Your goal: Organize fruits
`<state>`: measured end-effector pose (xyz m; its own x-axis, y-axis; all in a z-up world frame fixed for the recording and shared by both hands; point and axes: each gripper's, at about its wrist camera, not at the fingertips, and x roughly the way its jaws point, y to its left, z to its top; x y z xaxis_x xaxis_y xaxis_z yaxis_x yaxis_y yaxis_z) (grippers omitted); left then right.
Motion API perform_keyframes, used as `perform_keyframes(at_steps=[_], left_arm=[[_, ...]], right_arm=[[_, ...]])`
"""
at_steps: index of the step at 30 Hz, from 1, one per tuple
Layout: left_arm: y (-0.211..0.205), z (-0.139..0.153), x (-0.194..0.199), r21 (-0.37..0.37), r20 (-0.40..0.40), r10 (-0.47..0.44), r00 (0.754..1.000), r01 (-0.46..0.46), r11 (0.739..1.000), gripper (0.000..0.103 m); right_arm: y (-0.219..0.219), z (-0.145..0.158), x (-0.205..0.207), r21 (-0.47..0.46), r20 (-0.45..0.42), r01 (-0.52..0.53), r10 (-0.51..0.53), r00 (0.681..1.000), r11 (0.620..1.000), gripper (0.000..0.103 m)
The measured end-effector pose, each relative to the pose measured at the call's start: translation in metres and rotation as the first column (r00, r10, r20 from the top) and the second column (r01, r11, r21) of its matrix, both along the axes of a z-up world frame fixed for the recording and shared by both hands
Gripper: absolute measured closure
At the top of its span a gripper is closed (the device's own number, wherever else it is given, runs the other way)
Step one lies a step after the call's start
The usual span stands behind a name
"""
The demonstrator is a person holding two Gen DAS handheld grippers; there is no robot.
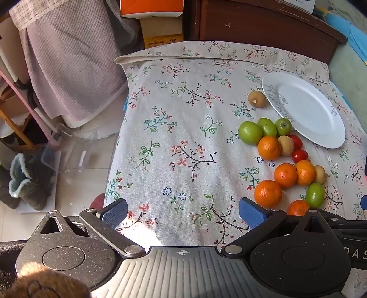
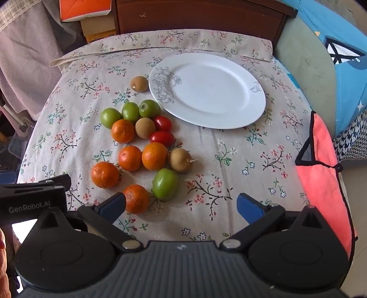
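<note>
A white plate [image 2: 206, 91] lies bare at the back of the floral tablecloth; it also shows in the left wrist view [image 1: 305, 107]. Loose fruit lies in front of it: several oranges [image 2: 154, 155], several green fruits [image 2: 165, 183], two red tomatoes [image 2: 162, 137] and three brown kiwis [image 2: 180, 159], one kiwi [image 2: 139, 83] touching the plate's left rim. My right gripper [image 2: 181, 206] is open and empty, its left fingertip beside the nearest orange [image 2: 136, 198]. My left gripper [image 1: 183, 212] is open and empty over bare cloth, left of the fruit [image 1: 268, 193].
A dark wooden headboard [image 2: 201, 16] stands behind the table. A red cloth [image 2: 321, 174] hangs at the right edge. Cardboard boxes [image 1: 160, 29], a draped pink cover [image 1: 68, 68] and slippers [image 1: 23, 183] on the floor lie to the left.
</note>
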<state>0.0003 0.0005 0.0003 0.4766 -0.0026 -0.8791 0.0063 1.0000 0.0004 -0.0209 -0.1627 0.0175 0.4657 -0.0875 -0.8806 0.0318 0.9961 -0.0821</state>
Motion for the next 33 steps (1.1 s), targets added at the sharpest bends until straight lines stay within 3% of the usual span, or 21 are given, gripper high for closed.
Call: perform_keyframes(at_steps=[6, 15, 25, 33], left_arm=[[0.0, 0.001, 0.001, -0.017, 0.006, 0.013, 1.0, -0.013, 1.0, 0.0], [-0.001, 0.005, 0.0, 0.017, 0.023, 0.003, 1.0, -0.003, 1.0, 0.0], [0.0, 0.009, -0.004, -0.044, 0.047, -0.026, 0.999, 0.028, 0.999, 0.0], [0.001, 0.006, -0.002, -0.011, 0.025, -0.031, 0.999, 0.031, 0.999, 0.0]], right_arm=[[0.002, 0.004, -0.002, 0.025, 0.024, -0.018, 0.018, 1.0, 1.0, 0.001], [0.002, 0.004, -0.006, 0.027, 0.109, -0.065, 0.061, 0.992, 0.998, 0.001], [-0.008, 0.005, -0.006, 0.116, 0.088, -0.073, 0.062, 0.994, 0.991, 0.001], [-0.017, 0.006, -0.012, 0.097, 0.082, -0.064, 0.056, 0.995, 0.993, 0.003]])
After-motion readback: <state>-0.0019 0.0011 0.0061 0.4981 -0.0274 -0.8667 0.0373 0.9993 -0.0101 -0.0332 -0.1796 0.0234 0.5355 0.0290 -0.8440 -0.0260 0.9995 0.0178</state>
